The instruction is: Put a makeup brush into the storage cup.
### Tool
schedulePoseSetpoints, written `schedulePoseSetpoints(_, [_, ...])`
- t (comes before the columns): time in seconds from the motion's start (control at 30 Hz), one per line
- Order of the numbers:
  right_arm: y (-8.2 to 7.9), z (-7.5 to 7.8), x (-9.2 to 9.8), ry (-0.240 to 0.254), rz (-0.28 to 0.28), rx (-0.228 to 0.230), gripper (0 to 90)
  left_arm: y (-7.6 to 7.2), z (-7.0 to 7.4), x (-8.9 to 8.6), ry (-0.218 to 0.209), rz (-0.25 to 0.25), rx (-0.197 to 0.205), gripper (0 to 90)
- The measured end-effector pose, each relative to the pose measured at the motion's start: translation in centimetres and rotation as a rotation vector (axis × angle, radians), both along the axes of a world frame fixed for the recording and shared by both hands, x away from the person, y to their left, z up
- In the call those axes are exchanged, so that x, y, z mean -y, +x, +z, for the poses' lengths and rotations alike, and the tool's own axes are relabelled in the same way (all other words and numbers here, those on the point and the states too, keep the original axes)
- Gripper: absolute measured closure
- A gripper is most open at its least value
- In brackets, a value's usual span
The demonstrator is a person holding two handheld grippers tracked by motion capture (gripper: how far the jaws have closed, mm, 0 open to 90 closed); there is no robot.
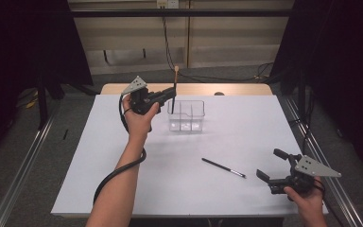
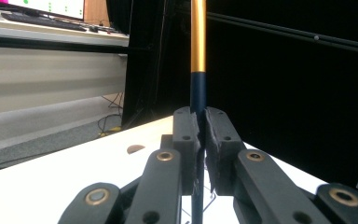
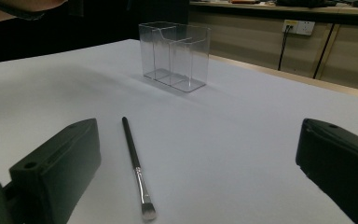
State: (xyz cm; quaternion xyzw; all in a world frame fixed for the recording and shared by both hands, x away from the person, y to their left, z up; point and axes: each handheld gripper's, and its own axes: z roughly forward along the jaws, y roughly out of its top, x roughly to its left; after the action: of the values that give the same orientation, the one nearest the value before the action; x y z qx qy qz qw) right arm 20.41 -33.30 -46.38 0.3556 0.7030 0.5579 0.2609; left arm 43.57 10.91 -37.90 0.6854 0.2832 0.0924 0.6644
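You are holding a makeup brush (image 1: 175,85) upright in your left gripper (image 1: 170,96), its tip pointing up and its dark handle hanging just over the left edge of the clear plastic holder (image 1: 186,116) at the far middle of the white table (image 1: 246,137). Whether the handle's lower end is already inside a compartment or touching the rim, you cannot tell from above. A second brush (image 1: 223,168) is lying flat on the table, well apart from the holder and a little to the left of your right gripper (image 1: 270,165), which is resting near the table's front right corner.

The left gripper view is giving you what the high view cannot: the handle (image 2: 198,60) is standing straight up between the jaws, dark blue where they meet it and gold above. The right gripper view is showing the lying brush (image 3: 136,169) up close, bristles toward you, handle pointing to the holder (image 3: 175,56), whose inner dividers stand out clearly.

Your left gripper is squeezed nearly all the way closed, both pads (image 2: 186,135) pressing on the thin handle. Your right gripper (image 3: 200,186) is standing wide open, holding nothing; the lying brush is sitting between its jaws, nearer the left one, touching neither.
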Motion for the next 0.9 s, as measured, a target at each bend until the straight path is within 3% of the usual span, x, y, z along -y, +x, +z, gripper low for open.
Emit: schedulePoseSetpoints(0.9, [0.0,0.0,0.2,-0.001,-0.001,-0.002,0.0,1.3,0.3,1.2,-0.010,0.010,0.010,83.5])
